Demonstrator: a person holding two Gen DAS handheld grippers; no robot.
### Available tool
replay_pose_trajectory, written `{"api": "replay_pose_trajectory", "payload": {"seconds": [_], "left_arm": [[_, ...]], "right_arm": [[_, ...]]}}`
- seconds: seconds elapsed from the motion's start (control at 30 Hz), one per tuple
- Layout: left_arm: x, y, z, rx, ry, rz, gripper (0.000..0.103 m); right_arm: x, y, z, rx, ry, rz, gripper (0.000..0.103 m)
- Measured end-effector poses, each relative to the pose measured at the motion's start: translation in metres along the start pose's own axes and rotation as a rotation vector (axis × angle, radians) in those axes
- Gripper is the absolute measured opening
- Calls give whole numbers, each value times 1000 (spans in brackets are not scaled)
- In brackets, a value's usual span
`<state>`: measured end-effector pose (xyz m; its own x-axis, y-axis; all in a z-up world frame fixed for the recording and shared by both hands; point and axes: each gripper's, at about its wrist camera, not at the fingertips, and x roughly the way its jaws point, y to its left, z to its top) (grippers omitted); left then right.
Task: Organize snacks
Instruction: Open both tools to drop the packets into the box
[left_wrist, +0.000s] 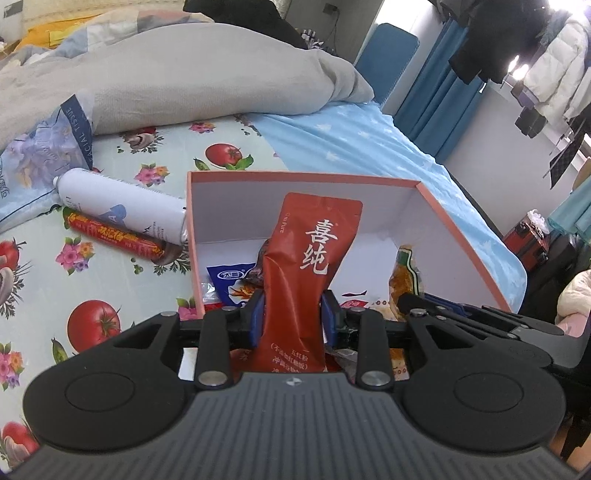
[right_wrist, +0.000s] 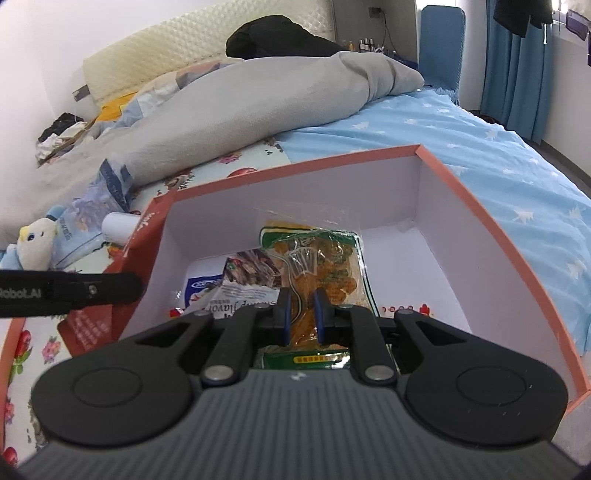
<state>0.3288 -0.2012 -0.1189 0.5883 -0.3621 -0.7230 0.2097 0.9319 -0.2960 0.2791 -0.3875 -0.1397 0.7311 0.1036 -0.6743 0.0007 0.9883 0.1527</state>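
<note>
the bed (right_wrist: 480, 155) under me wears a blue starred sheet, with a grey duvet (left_wrist: 192, 77) heaped along its far side and a fruit-and-flower cloth (left_wrist: 122, 280) spread nearer. on that cloth sits the pink-rimmed box (left_wrist: 369, 206), open, white inside, a few snack packets already lying on its floor. my left gripper (left_wrist: 291, 314) hangs over the box's near edge, its blue pads pressing the sides of a tall red pouch (left_wrist: 306, 258) that stands upright between them, jaws partly apart around it. my right gripper (right_wrist: 301, 314) is inside the box, jaws nearly together, pinching a clear packet of orange snacks (right_wrist: 321, 266) by its lower part. left of the box lie a white tube (left_wrist: 122, 206) and, touching it, a red sausage stick (left_wrist: 110, 236).
</note>
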Motion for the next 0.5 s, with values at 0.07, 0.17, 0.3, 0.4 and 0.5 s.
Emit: {"api": "replay_pose_trajectory", "payload": {"seconds": [0.07,0.17,0.3,0.4,0.5], "left_arm": [[1,-2,1,12,5,-3,77],[-10,-6,2,29,-21,13,77],[-28,-8,7,32,-42,7,77],[-50,-9,13,38,-76,-1,77],[-74,-12,20,52,-113,7,77]], "right_arm": [[-2,-3,0,19,2,-5,17],[-3,-7,2,35,7,-5,25],[-16,-6,10,35,-5,10,34],[-35,-3,20,31,-45,11,35],[-53,2,31,31,-78,17,35]]}}
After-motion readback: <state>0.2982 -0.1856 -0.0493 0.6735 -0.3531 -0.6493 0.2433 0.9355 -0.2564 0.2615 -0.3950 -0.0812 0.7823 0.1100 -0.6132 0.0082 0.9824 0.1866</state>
